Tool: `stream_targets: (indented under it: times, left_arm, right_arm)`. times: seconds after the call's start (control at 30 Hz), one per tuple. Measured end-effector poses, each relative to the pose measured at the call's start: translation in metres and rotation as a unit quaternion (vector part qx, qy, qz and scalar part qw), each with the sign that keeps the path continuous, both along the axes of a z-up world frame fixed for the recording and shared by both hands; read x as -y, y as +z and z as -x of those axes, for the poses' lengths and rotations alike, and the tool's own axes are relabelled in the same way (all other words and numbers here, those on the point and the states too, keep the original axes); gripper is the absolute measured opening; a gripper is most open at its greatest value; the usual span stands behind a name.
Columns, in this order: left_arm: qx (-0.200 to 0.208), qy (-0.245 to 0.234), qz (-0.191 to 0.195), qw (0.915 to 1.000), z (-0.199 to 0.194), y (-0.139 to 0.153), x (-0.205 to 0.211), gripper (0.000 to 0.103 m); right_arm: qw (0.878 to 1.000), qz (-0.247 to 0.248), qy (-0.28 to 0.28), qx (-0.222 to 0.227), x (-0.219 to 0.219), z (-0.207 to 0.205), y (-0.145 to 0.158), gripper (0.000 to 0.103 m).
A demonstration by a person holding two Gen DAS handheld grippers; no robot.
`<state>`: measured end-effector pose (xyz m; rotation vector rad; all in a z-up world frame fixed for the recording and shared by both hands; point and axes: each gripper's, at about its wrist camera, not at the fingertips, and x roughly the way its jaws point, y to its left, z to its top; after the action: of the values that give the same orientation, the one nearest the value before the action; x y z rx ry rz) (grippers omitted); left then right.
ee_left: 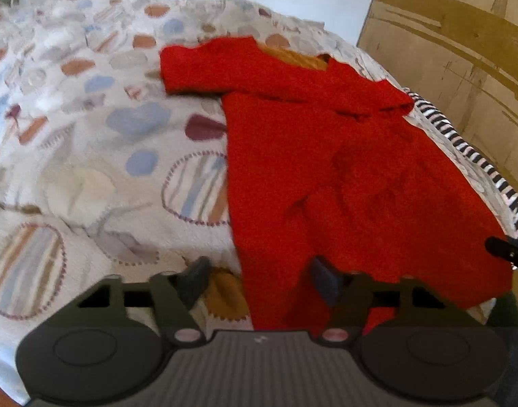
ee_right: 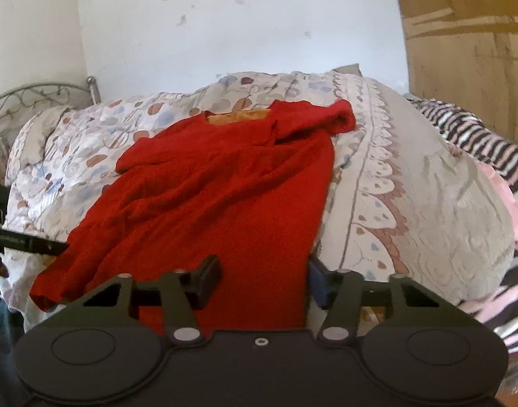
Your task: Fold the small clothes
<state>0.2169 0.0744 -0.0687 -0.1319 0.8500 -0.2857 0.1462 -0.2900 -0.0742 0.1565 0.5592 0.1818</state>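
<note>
A small red knitted garment (ee_left: 326,156) with an orange lining at the neck lies spread on the patterned bedspread (ee_left: 89,169), neck far, hem near me. Its sleeves are folded across the chest. My left gripper (ee_left: 259,279) is open, fingers straddling the hem's left corner without closing on it. In the right wrist view the same garment (ee_right: 225,183) lies ahead, and my right gripper (ee_right: 264,279) is open over the hem's right part. The tip of the right gripper shows at the left view's right edge (ee_left: 506,249).
A striped black, white and pink cloth (ee_right: 489,149) lies to the right on the bed. A cardboard panel (ee_right: 469,34) stands at the right against the white wall. A metal bed frame (ee_right: 38,95) is at far left.
</note>
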Motion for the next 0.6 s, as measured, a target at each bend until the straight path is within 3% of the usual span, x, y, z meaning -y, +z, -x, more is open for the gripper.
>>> stream_targets:
  times: [0.07,0.13,0.2,0.33,0.47,0.6]
  left_arm:
    - [-0.019,0.003,0.014,0.9997,-0.003,-0.002,-0.002,0.045]
    - [-0.033,0.006,0.003,0.9994,-0.005,0.0,0.001,0.03]
    - [-0.035,0.008,-0.019,0.9992,-0.005,0.007,0.009,0.008]
    - [-0.011,0.002,-0.046,0.9989,0.004,0.032,0.015,0.007]
    - [0.014,0.008,-0.047,0.9988,0.021,0.061,0.006,0.005]
    - [0.027,-0.001,-0.05,0.9984,0.048,0.084,-0.001,0.003]
  right_arm:
    - [1.0,-0.006,-0.004,-0.004,0.004,0.001,0.001,0.03]
    - [1.0,-0.008,0.003,-0.007,0.008,0.001,0.004,0.013]
    - [1.0,-0.015,0.006,-0.01,0.013,0.001,0.011,0.007]
    - [1.0,-0.02,0.023,-0.003,0.024,0.003,0.037,0.005]
    - [0.999,-0.027,0.032,0.001,0.04,0.014,0.07,0.005]
    - [0.999,0.015,0.042,0.001,0.051,0.038,0.097,0.004]
